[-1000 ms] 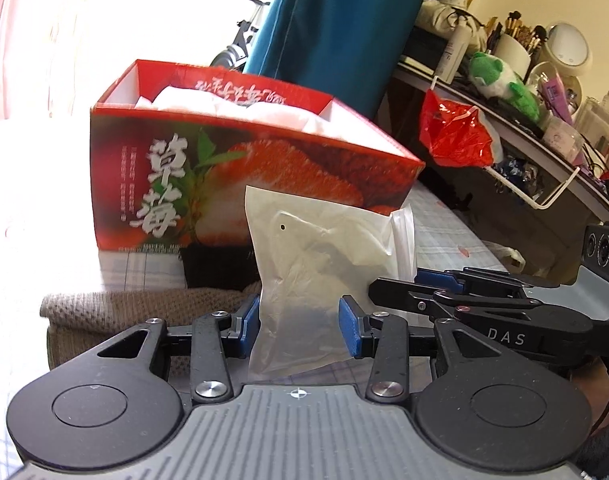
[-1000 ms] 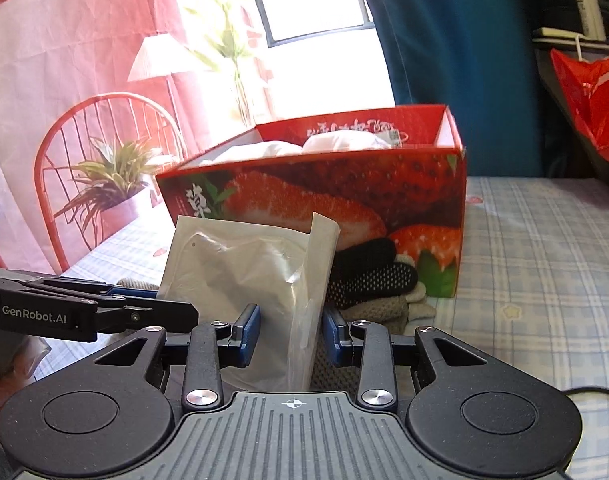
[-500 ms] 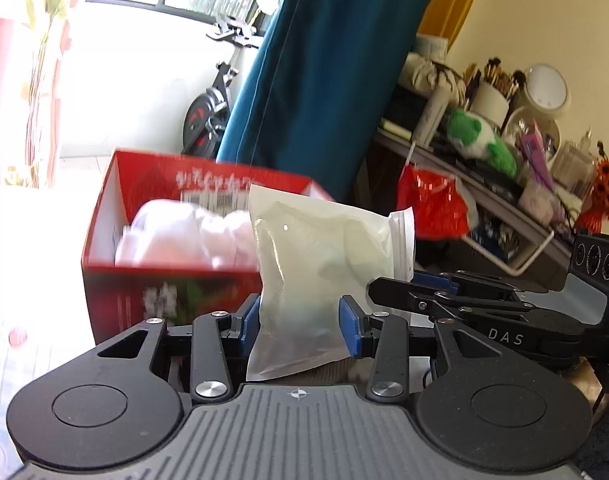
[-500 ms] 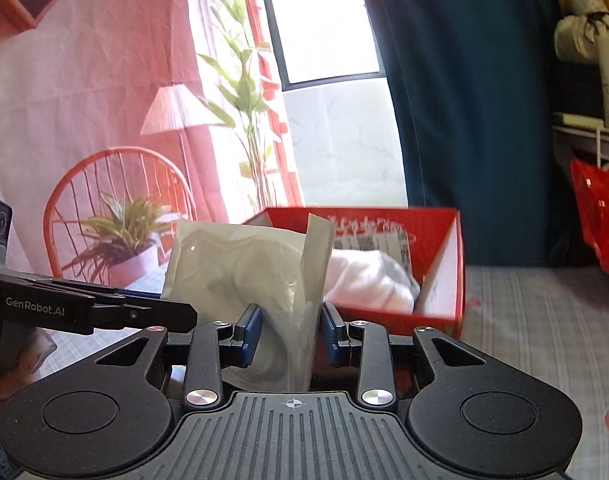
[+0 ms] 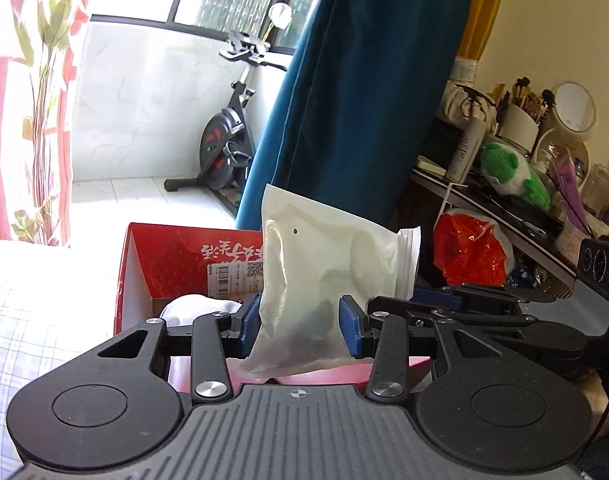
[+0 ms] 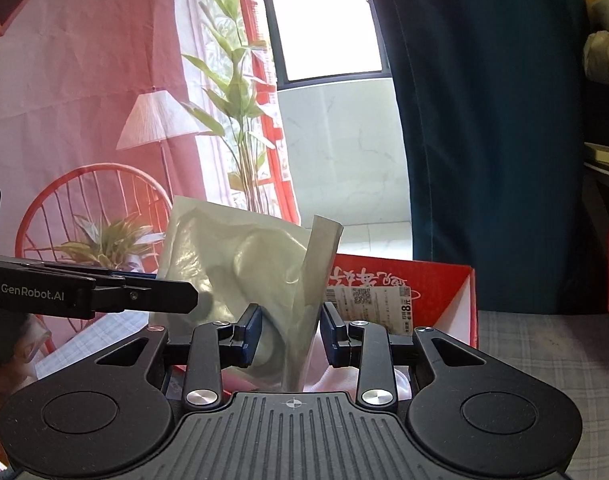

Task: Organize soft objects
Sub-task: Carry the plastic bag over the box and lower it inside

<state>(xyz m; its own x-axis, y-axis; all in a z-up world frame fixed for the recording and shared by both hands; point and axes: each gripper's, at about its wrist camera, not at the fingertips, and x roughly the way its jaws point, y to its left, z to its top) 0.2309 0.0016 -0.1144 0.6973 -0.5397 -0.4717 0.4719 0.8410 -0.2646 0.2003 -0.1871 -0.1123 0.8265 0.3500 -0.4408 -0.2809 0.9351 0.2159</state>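
Two grippers share one soft packet: a frosted plastic pouch [image 5: 328,280] with pale contents, held in the air above the near edge of the red box [image 5: 176,256]. It stands roughly upright, its long axis running up and down and leaning a little, its sealed strip along one side edge.

Only the left wrist view shows the small round hole near the pouch's top and the dark patch low inside it; only the right wrist view shows the side strip [image 6: 316,264] folded forward like a flap.

Left gripper [image 5: 300,330]: jaws partly apart, blue pads pressed on the pouch's lower part from both sides. Right gripper [image 6: 290,334]: jaws narrower, clamped on the lower part of the pouch by that folded strip. Each view catches the other gripper reaching in from the side.

Inside the red box, below the pouch, lies white cloth [image 5: 192,308], with a barcode label [image 6: 368,300] on the far inner wall. The box sits on a checked tabletop [image 6: 544,344].

Beyond the box hangs a teal curtain [image 5: 364,100]. The left wrist view alone shows an exercise bike [image 5: 228,140] to the box's far left, and to its right a red bag [image 5: 468,252] and a cluttered shelf with a green plush toy [image 5: 512,172]. The right wrist view alone shows a red wire chair [image 6: 92,216] and a potted plant [image 6: 112,244] left of the box.
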